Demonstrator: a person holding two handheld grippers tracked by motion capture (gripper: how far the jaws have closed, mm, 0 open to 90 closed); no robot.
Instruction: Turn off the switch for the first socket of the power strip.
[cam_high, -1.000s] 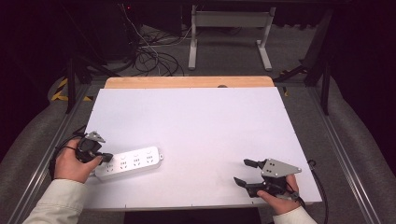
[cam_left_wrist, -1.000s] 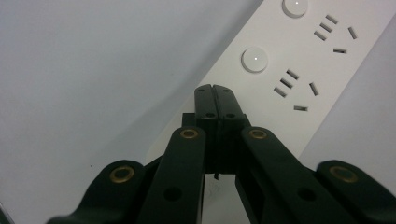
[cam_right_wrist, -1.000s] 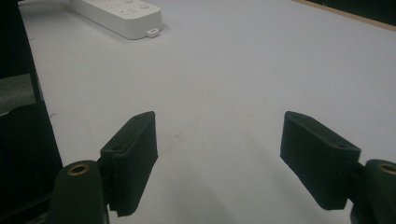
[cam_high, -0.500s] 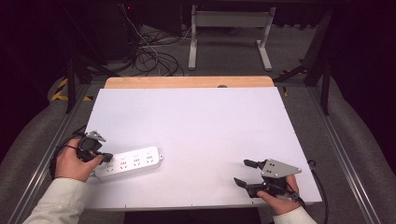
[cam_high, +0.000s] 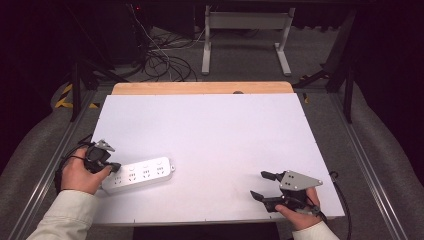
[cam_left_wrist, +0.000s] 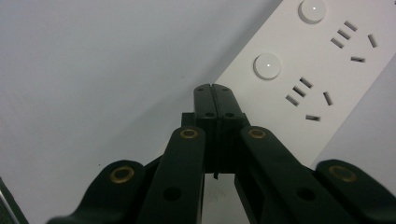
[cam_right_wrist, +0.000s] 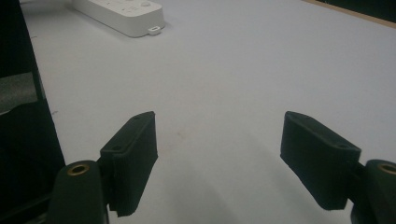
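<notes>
High view, read left to right: we log almost no change against the two earlier pictures; the left tool (cam_high: 114, 167) sits at the same near-left spot on the tabletop (cam_high: 210, 130), and the white power strip (cam_high: 142, 173) lies where it lay, slanted along the near-left part of the sheet. We judge the work on the strip to be paused or only starting, with no lift or slide under way. Left hand (cam_high: 80, 175) wraps the tool from behind, sleeve entering from the bottom edge, tool tip at the strip's left end. Left gripper view gives the jaws pressed flat together with nothing between them, tips just over the strip's (cam_left_wrist: 322, 88) edge beside a round switch button (cam_left_wrist: 267, 66); whether they touch it we cannot tell. Right tool (cam_high: 258, 185) rests near the near-right corner, well apart from the strip, held low by the right hand (cam_high: 297, 212), unmoved likewise. Right gripper view shows its jaws spread wide and empty, pointed across bare tabletop toward the strip's far end (cam_right_wrist: 126, 16).
</notes>
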